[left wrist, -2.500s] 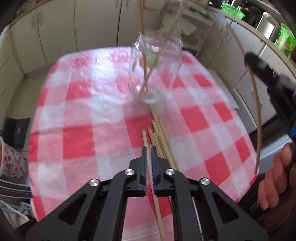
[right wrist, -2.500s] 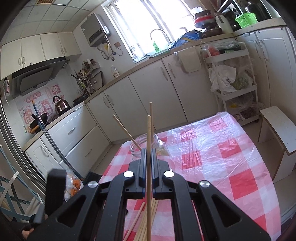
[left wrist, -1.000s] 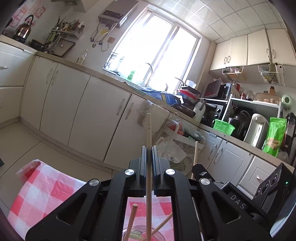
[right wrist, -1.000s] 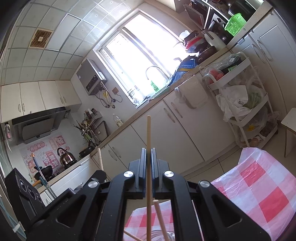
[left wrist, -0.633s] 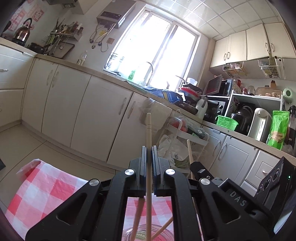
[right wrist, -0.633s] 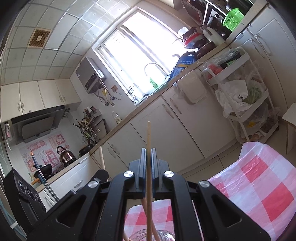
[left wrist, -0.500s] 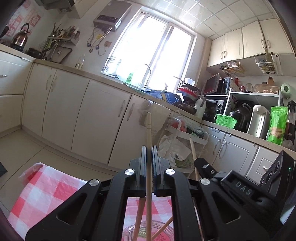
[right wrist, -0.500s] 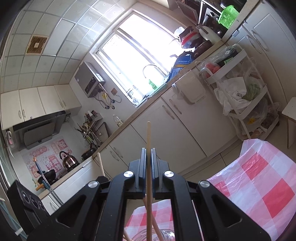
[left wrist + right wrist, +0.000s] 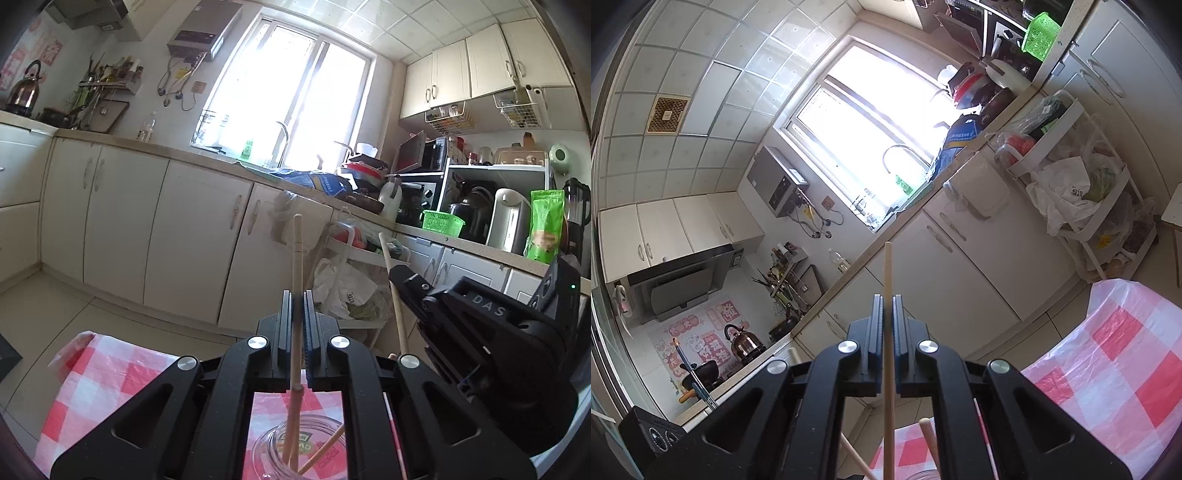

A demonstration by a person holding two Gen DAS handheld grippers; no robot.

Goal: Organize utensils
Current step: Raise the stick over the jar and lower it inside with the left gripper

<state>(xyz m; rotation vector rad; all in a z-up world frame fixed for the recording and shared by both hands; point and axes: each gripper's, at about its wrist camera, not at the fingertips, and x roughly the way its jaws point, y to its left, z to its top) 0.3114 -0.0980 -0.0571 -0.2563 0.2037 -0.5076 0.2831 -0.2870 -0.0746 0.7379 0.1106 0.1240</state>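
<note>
Evidently both chopsticks are being lowered into the glass jar (image 9: 295,454) at the bottom centre, on the checked table (image 9: 110,387): the left gripper (image 9: 296,332) fingers are clamped on one pale wooden chopstick (image 9: 297,258), the right gripper (image 9: 887,332) fingers on another chopstick (image 9: 887,273), so each must next be let go.

The left black two-finger gripper (image 9: 296,314) points about level, its jaws pinched tight on a thin upright wooden chopstick (image 9: 297,258). Just beside it, the right black two-finger gripper (image 9: 887,317) is clamped on another thin wooden chopstick (image 9: 887,273), likewise upright.
</note>
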